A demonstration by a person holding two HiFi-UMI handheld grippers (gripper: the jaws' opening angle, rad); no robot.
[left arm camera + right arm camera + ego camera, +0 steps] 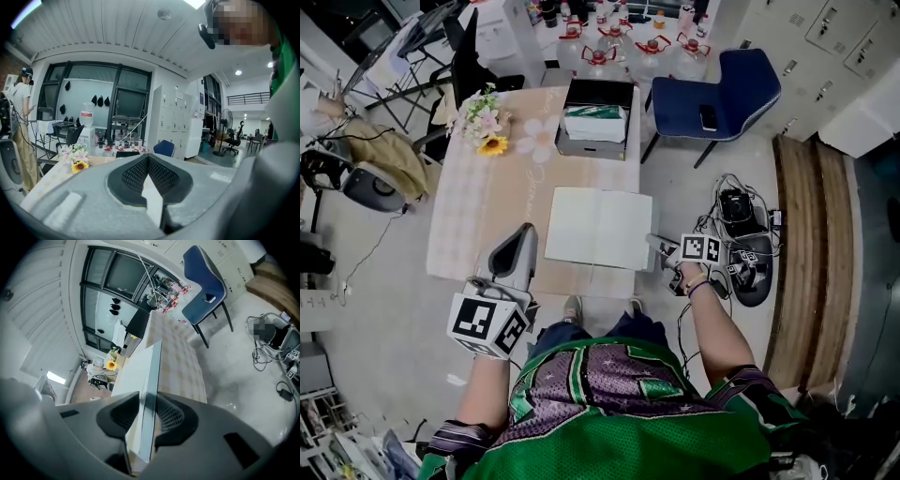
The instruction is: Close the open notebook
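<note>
The right gripper (656, 246), just right of centre in the head view, has its jaws spread, and the right edge of the open notebook (598, 227) stands between them without being pinched. The left gripper (525, 232), at lower left, has its jaws pressed together on nothing, near the notebook's left edge. The notebook lies mid-frame on the table (478, 220), below a box (595, 117) and flowers (487, 127).

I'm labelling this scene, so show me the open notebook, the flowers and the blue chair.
Open notebook (598, 228), head view, the middle of its white pages.
Flowers (492, 144), head view, the yellow sunflower head.
Blue chair (680, 98), head view, the bare seat cushion.
</note>
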